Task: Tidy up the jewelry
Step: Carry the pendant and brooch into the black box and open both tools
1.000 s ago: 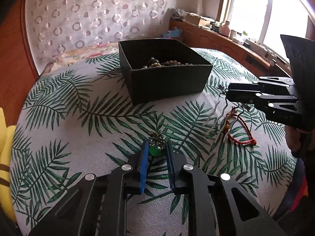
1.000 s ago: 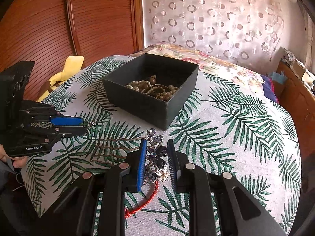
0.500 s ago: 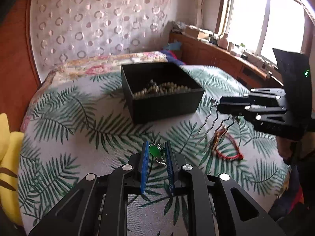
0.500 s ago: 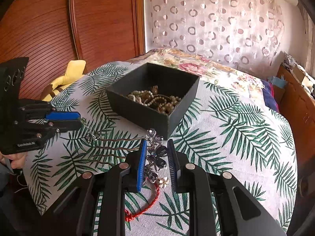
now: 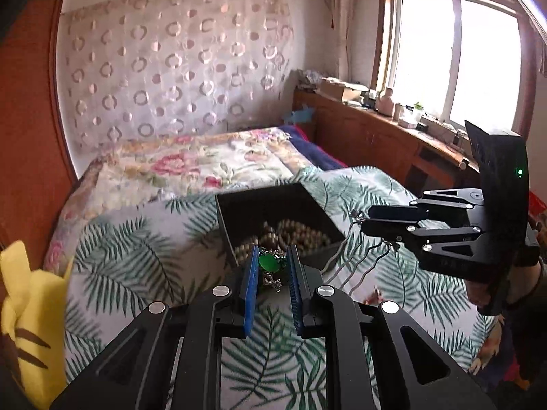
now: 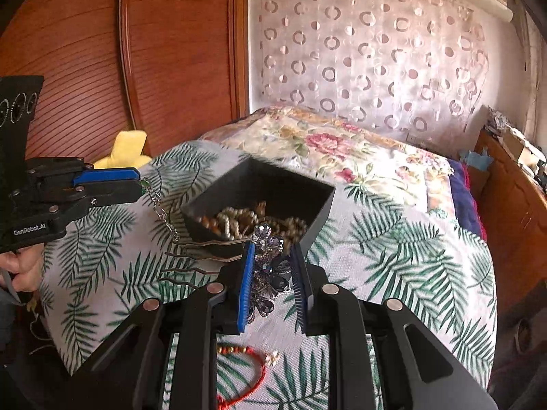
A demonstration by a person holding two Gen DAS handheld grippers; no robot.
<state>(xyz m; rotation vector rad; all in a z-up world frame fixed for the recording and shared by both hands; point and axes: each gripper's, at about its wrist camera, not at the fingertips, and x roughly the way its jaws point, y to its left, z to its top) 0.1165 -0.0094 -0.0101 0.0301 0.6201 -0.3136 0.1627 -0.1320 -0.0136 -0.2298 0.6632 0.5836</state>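
A black open box (image 5: 273, 201) (image 6: 259, 184) holding bead necklaces sits on a palm-leaf cloth. My left gripper (image 5: 271, 263) is shut on a green pendant (image 5: 266, 262) with a silver chain (image 6: 162, 210), held in the air just in front of the box; it also shows in the right wrist view (image 6: 133, 184). My right gripper (image 6: 271, 259) is shut on a jewelled hair comb (image 6: 268, 266), its wavy prongs (image 6: 191, 259) sticking out left, raised near the box's front edge; it also shows in the left wrist view (image 5: 365, 220).
A red cord bracelet (image 6: 249, 376) lies on the cloth below my right gripper. A yellow plush toy (image 5: 30, 311) sits at the left edge. A floral bedspread (image 5: 205, 160) lies behind the box, and a wooden sideboard (image 5: 376, 136) stands at the right.
Both grippers have lifted their jewellery off the cloth and moved up toward the box. The pendant and the hair comb now hang in the air.
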